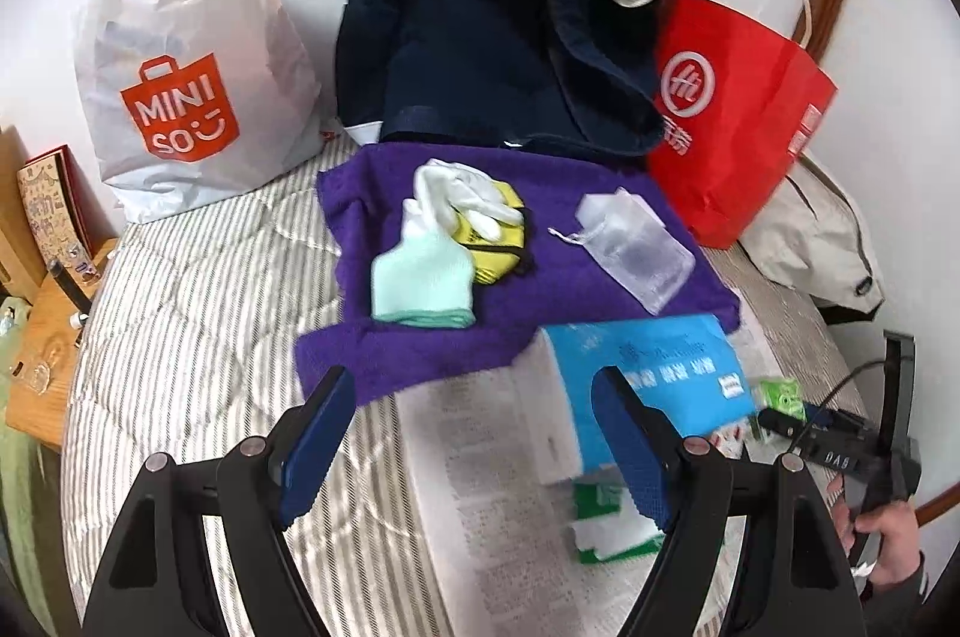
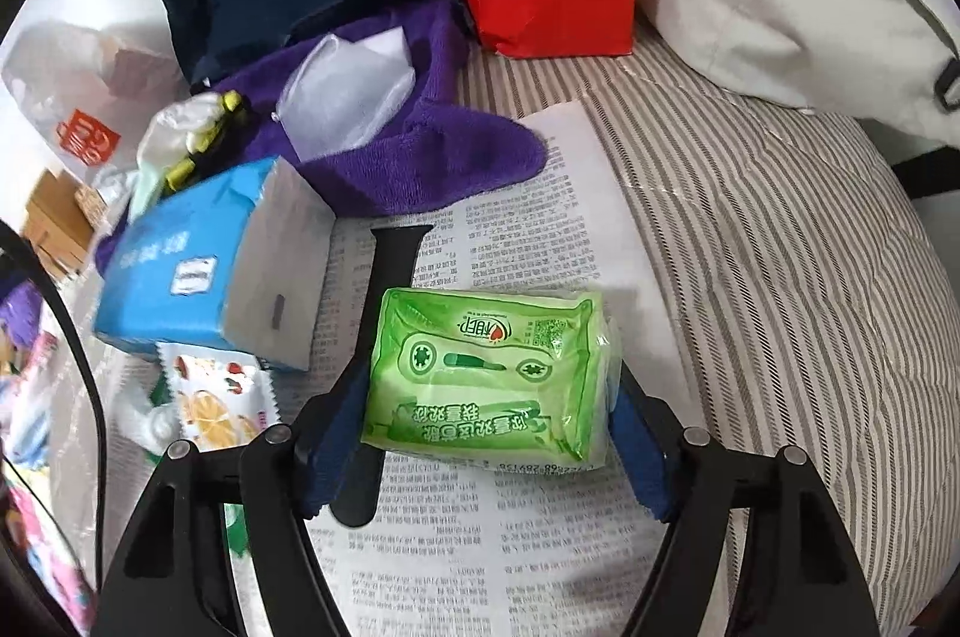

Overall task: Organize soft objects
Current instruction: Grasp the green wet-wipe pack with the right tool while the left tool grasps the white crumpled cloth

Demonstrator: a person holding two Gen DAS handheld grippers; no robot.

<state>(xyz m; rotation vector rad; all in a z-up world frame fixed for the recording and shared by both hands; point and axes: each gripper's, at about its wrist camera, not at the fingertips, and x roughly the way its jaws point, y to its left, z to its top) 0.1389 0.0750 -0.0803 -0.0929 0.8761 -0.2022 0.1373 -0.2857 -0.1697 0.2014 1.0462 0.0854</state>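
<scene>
Surface: bed with striped quilt (image 2: 780,241); a newspaper sheet (image 2: 528,529) is spread over it and carries the loose goods.
Right claw (image 2: 489,433): jaws set wide, one blue pad at each end of the green tissue pack (image 2: 486,373). The pack fills the gap. Both pads appear to bear on its wrapper, so I judge it held.
Left claw (image 1: 474,433): open and empty. Its right pad stands in front of the blue tissue box (image 1: 648,379); nothing lies between the pads but newspaper and the edge of the purple towel (image 1: 522,265).
Soft goods, location: on the purple towel lie a mint-green glove (image 1: 420,271), a white glove (image 1: 462,193) over a yellow item (image 1: 501,247), and a clear pouch (image 1: 636,253). Behind them lies a navy garment (image 1: 498,36).
Containers: white Miniso bag (image 1: 174,54) at far left, red paper bag (image 1: 732,114) at right, both against the wall.
Step in hand, judgement: carrying the green tissue pack off the newspaper.
Advice: keep the squeeze light, as the wrapper gives and may slip; lift straight before travelling, clear of the blue box beside it.
Hidden or unclear: the contact of the pads behind the pack cannot be confirmed. The black bar under the pack's left end is unidentified. The yellow item is mostly covered. Items at the right view's left rim are blurred. Bag contents are not visible.
</scene>
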